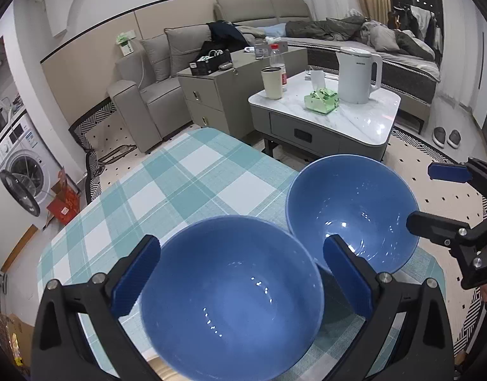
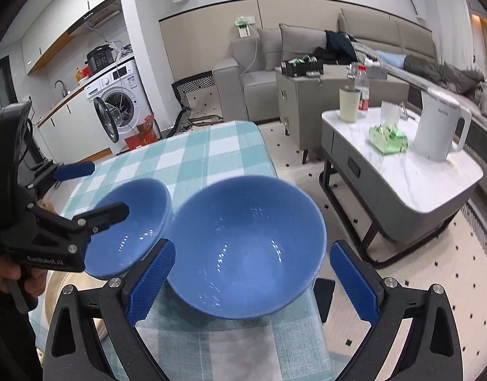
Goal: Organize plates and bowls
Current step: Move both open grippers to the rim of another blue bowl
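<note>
Plaid-clothed table [image 1: 180, 184]: work surface bearing two blue bowls. Left bowl [image 1: 230, 295] toward its middle, right bowl [image 2: 246, 254] at its edge, rims nearly touching, likely readied for nesting. Left gripper [image 1: 240, 276] and right gripper [image 2: 253, 279]: jaws apart, straddling each bowl, neither clamped.

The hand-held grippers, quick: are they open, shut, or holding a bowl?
Left hand-held gripper: open around the nearer blue bowl, not clamped.
Right hand-held gripper: open around the other blue bowl, not clamped.
</note>
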`<act>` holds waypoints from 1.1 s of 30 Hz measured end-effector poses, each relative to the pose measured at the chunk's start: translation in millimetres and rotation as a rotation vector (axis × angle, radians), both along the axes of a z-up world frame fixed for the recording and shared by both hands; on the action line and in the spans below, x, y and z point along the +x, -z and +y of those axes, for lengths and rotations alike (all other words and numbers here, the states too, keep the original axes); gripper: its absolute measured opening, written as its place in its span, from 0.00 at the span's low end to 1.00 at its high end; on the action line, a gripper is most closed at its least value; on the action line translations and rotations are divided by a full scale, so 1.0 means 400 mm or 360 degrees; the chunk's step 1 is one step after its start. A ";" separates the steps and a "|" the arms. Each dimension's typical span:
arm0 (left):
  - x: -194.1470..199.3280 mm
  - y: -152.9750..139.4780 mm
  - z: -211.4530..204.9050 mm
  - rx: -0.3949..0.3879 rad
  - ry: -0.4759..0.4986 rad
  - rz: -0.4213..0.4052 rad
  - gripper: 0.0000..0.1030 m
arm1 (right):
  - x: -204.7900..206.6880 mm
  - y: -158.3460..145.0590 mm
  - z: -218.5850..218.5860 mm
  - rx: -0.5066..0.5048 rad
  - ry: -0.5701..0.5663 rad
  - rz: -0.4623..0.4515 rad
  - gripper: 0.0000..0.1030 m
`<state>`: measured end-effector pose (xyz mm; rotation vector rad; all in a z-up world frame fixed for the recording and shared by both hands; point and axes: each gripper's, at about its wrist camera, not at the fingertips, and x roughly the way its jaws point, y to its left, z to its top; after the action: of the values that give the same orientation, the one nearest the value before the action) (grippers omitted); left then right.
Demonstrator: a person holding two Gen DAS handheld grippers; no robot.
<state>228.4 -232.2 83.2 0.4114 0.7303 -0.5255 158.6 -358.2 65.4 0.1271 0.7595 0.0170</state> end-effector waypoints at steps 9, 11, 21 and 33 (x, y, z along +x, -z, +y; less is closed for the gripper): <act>0.034 0.024 -0.082 0.0036 0.0095 0.0070 1.00 | 0.015 0.033 -0.064 0.0103 0.0023 0.0013 0.97; 0.043 0.031 -0.092 0.0035 0.0108 0.0094 1.00 | 0.025 0.047 -0.071 0.0119 0.0028 0.0037 0.97; 0.061 0.064 -0.143 0.0097 0.0167 0.0155 0.96 | 0.052 0.098 -0.076 0.0162 -0.0002 0.0149 0.85; 0.072 0.108 -0.209 0.0178 0.0224 0.0240 0.66 | 0.063 0.129 -0.053 0.0143 -0.0069 0.0215 0.78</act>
<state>257.3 -315.7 39.8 0.5345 0.8827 -0.6547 183.9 -379.5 13.8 0.1986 0.8965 0.0845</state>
